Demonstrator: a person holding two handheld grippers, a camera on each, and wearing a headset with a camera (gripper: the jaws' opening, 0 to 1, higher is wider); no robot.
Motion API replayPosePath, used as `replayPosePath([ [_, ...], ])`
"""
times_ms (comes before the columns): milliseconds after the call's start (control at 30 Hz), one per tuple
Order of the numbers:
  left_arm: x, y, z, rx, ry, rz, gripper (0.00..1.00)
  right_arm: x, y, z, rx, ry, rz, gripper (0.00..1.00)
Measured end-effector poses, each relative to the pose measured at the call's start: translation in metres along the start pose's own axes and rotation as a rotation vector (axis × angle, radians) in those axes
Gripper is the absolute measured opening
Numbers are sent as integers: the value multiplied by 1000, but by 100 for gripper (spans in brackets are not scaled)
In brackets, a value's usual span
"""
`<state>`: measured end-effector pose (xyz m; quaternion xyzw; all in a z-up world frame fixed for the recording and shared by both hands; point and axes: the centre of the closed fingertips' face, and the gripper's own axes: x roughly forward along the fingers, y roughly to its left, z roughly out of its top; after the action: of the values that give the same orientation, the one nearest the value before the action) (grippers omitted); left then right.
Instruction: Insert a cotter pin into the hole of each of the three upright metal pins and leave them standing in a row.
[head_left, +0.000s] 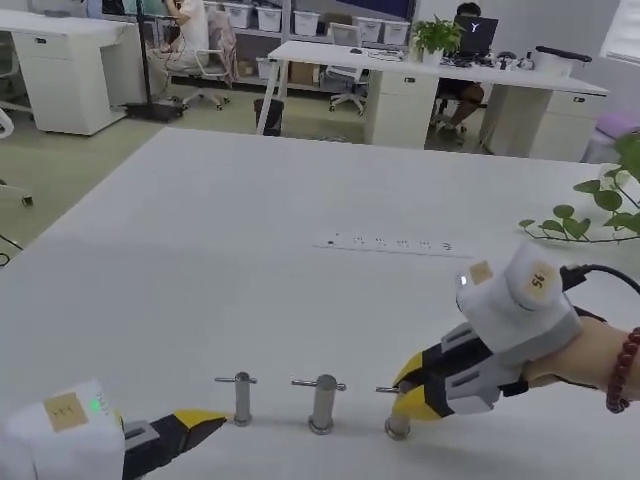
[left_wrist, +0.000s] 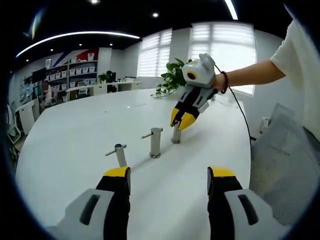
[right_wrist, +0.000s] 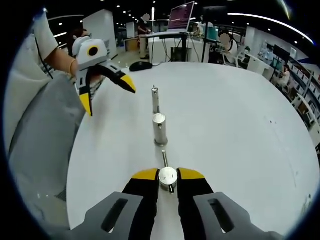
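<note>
The right claw (right_wrist: 168, 176) pinches the top of the right-hand metal pin (head_left: 398, 428), last in the row on the bench (head_left: 250, 230), which looks hard, slippery and easy to tip, while the left claw (left_wrist: 169, 175) is wide open.

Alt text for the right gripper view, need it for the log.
Right tool has its yellow jaws closed on the head of the nearest pin, a cotter pin through it, on a white table. The middle pin and far pin stand in line beyond; the left tool hangs open at upper left.
</note>
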<state>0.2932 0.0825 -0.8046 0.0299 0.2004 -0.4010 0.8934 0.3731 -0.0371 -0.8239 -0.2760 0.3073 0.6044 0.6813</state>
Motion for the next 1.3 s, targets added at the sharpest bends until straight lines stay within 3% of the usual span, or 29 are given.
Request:
replayPosePath([
  [167,-1,2,1,4,4,3,63,-3,-3,4,22,-30,-19,18],
  [367,-6,8,-1,-7,16,21,68,-16,-1,14,146,-89,-95,30],
  [500,-9,14,2,-24,16,42,70,-21,5,13,193,-86,-119,42],
  [733,-16,26,13,-59,-14,83,73,-29,17,18,234,-130,-176,57],
  [867,-18,26,19,-105,-26,88,78,-33,28,22,280,-170,-189,62],
  [1300,-32,27,22,-86,-6,123,89,-45,49,25,339,-232,-275,82],
])
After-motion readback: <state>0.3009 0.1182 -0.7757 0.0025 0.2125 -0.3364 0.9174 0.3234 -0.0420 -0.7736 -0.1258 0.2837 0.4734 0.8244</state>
